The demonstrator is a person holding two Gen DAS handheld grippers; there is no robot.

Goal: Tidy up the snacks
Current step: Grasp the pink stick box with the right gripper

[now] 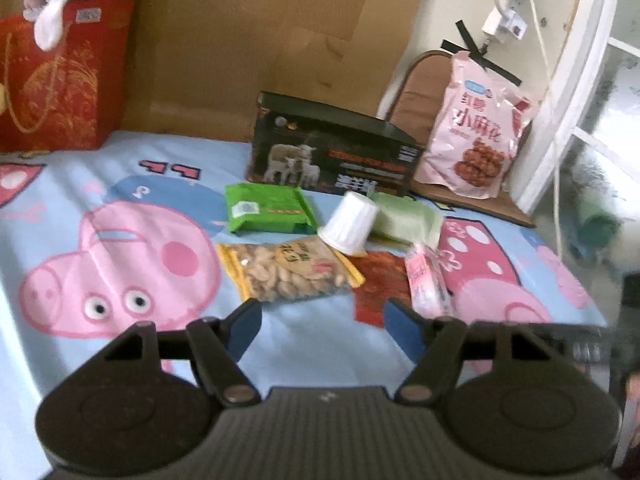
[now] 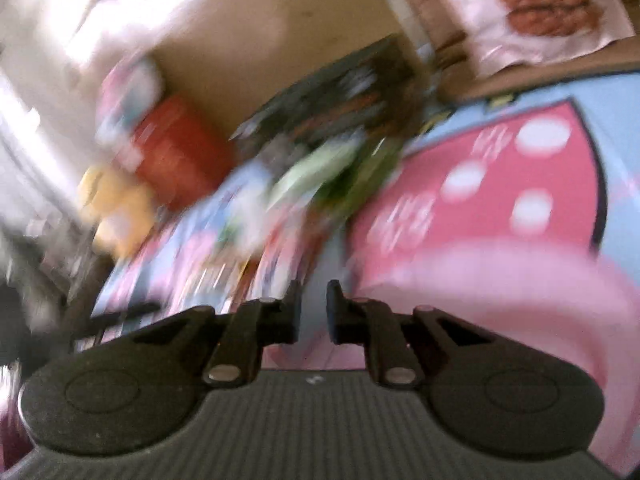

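Snacks lie clustered on the cartoon-pig bedsheet (image 1: 80,216): peanut bag (image 1: 286,272), green packet (image 1: 266,212), overturned white cup (image 1: 350,222). Left gripper (image 1: 322,320) hovers spread and empty just short of the peanuts. Right gripper (image 2: 313,308), jaws nearly together, pinches nothing.

So I was working over a bed covered in a light blue cartoon-pig sheet (image 1: 120,208). Behind it was a big brown cardboard panel (image 1: 248,40) leaning up like a headboard, and next to that a cream wall (image 1: 448,4) with black tape strips and a white charger (image 1: 496,24) with a cord hanging down. A brown chair (image 1: 420,92) sat by the bed's far corner. White window frame (image 1: 576,80) on the right, daylight coming through, pretty washed out.
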